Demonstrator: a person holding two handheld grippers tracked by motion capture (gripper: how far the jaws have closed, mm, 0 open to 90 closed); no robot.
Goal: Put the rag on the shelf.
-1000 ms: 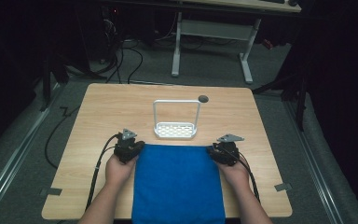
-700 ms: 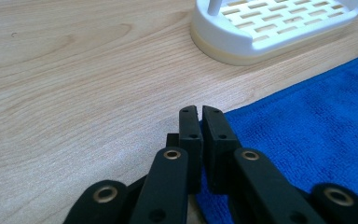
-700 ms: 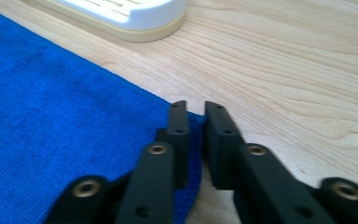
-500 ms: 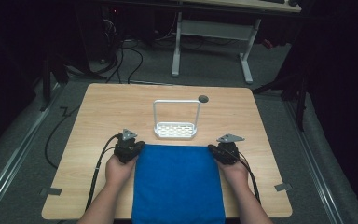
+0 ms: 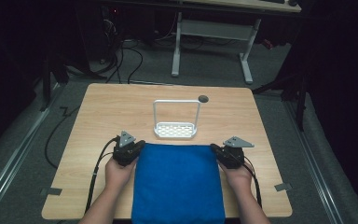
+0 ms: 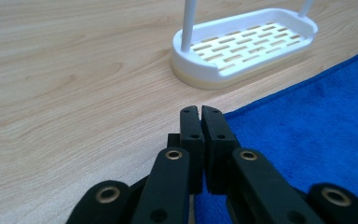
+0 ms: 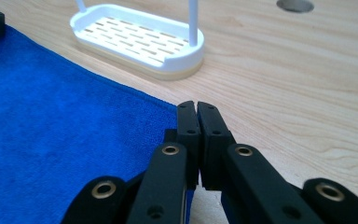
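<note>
Blue towel (image 5: pixel 177 184): square, spread flat at table's 6 o'clock edge, overhanging it slightly; far corners at approx. 10 & 2 o'clock of its centre.

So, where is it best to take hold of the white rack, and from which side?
Grip the white rack by the top bar of its tall loop handle, coming from above. The handle stands upright and thin over the low slotted tray, so a claw can likely close across it.

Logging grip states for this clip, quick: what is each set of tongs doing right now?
Left tongs: closed on the far left corner of the blue towel.
Right tongs: closed on the towel's far right corner.
</note>
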